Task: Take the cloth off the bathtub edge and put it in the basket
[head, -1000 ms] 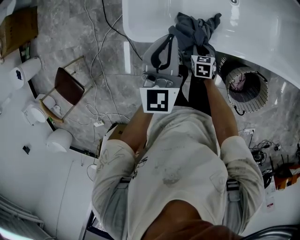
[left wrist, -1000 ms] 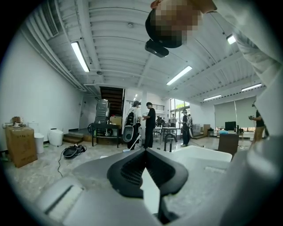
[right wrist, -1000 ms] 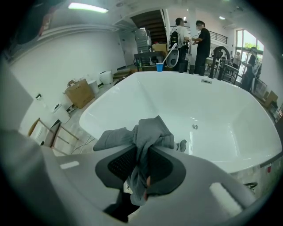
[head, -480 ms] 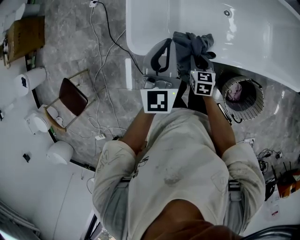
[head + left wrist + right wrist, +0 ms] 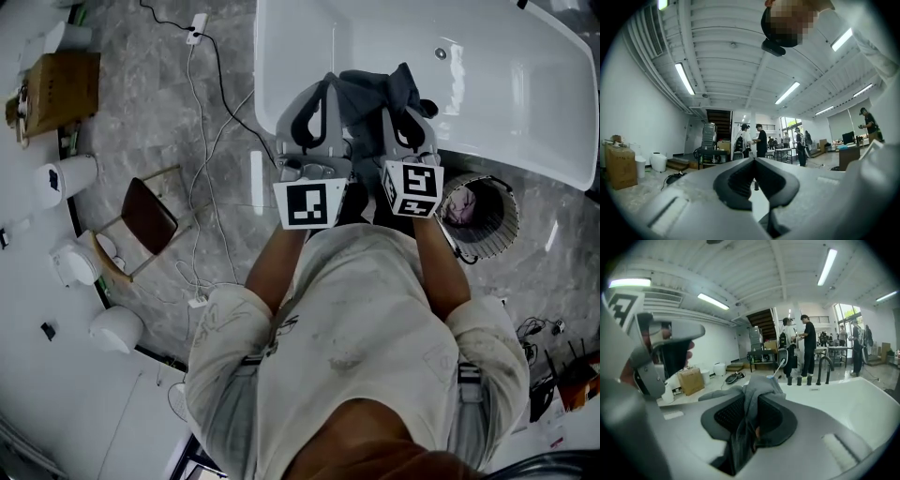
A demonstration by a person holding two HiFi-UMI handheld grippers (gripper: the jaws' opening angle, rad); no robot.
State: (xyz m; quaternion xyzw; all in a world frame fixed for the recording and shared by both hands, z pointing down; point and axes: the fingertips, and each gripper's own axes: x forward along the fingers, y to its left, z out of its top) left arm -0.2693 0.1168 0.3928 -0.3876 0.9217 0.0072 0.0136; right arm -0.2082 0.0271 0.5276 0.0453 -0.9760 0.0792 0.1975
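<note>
Head view: the person stands at the near rim of the white bathtub (image 5: pixel 487 84) with both forearms stretched straight ahead and close together, so that the two grippers sit side by side and point the same way, across the rim towards the tub's basin. The left gripper (image 5: pixel 325 86) is held about level, and the left gripper view shows its jaws pressed together with nothing between them. The right gripper (image 5: pixel 398 105) tips a little downward, and its jaws are pinching the dark grey cloth (image 5: pixel 367 92). In the right gripper view the cloth bunches up over the jaw tips and trails down between the pads, so its long axis runs roughly along the jaws and then hangs below them. From above it is a crumpled mass at the tips of both grippers, over the tub's near rim; whether it touches the rim I cannot tell. The round slatted basket (image 5: pixel 499 195) stands on the floor against the tub's outer wall, just to the right of the right gripper, apart from the cloth, with something pinkish inside.
</note>
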